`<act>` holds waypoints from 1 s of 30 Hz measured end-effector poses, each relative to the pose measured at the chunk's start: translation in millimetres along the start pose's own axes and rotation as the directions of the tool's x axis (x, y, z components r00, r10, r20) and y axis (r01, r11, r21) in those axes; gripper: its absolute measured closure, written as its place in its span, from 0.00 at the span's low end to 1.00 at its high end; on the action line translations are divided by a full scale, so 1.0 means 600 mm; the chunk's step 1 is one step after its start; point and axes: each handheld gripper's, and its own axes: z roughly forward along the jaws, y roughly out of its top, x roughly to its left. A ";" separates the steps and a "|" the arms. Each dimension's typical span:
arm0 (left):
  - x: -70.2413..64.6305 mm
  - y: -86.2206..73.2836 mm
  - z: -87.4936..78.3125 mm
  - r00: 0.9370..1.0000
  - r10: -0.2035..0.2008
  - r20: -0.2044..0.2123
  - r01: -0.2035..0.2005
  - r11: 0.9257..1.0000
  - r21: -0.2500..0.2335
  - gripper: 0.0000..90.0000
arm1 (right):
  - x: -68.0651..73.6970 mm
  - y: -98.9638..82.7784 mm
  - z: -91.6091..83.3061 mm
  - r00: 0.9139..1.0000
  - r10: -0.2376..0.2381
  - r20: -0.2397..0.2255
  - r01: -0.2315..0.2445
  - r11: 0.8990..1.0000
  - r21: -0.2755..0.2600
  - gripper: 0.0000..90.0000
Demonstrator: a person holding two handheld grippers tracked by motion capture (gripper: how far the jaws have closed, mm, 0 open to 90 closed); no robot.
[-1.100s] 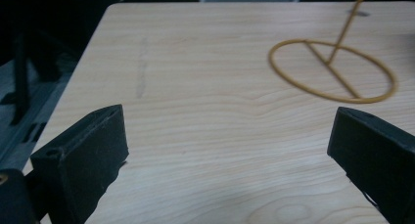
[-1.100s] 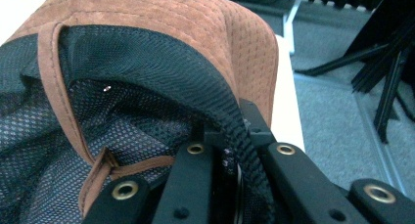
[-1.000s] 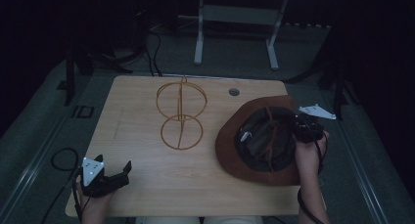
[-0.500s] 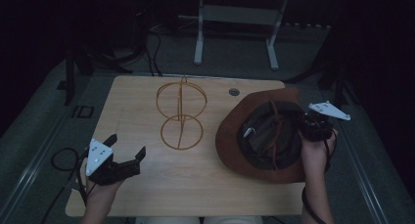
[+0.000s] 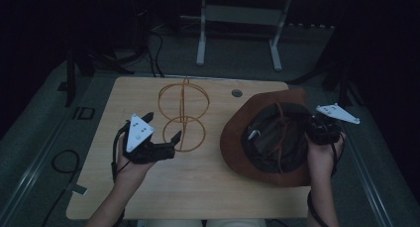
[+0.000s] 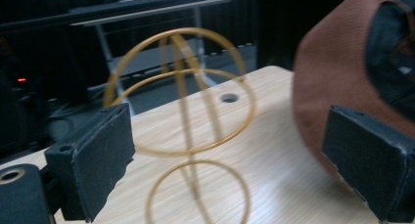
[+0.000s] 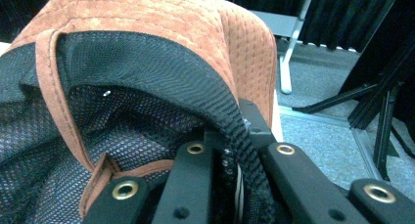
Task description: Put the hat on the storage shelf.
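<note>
Left gripper [image 5: 161,133]: jaws released, spread wide, empty. Wire stand [image 5: 183,113] upright on table [image 5: 208,187], long axis vertical, directly ahead of left jaws, near, apart. Right gripper [image 5: 317,129]: jaws clenched on inner band of brown hat [image 5: 237,138]; hat upturned, right of stand.

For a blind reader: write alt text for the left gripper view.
The left gripper, jaws wide open, faces a yellow wire stand on a wooden table. A brown hat lies at the right edge.
</note>
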 end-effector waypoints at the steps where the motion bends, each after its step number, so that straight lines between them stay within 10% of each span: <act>1: -0.005 0.004 0.006 1.000 0.008 0.010 -0.008 1.000 0.002 0.07 | 0.000 0.001 -0.001 1.000 0.004 -0.006 -0.004 1.000 0.000 0.95; 8: -0.037 0.033 0.047 0.996 0.013 0.093 -0.014 1.000 0.011 0.07 | 0.005 0.003 -0.004 1.000 0.003 -0.016 -0.004 1.000 -0.006 0.95; 21: -0.145 0.068 0.140 0.963 0.093 0.253 -0.109 0.993 0.047 0.07 | 0.013 -0.003 0.000 1.000 -0.005 -0.027 0.005 1.000 -0.002 0.95; 30: -0.200 0.079 0.211 0.950 0.132 0.283 -0.162 0.983 0.085 0.10 | 0.015 -0.002 -0.008 0.999 -0.010 -0.041 0.009 1.000 -0.006 0.95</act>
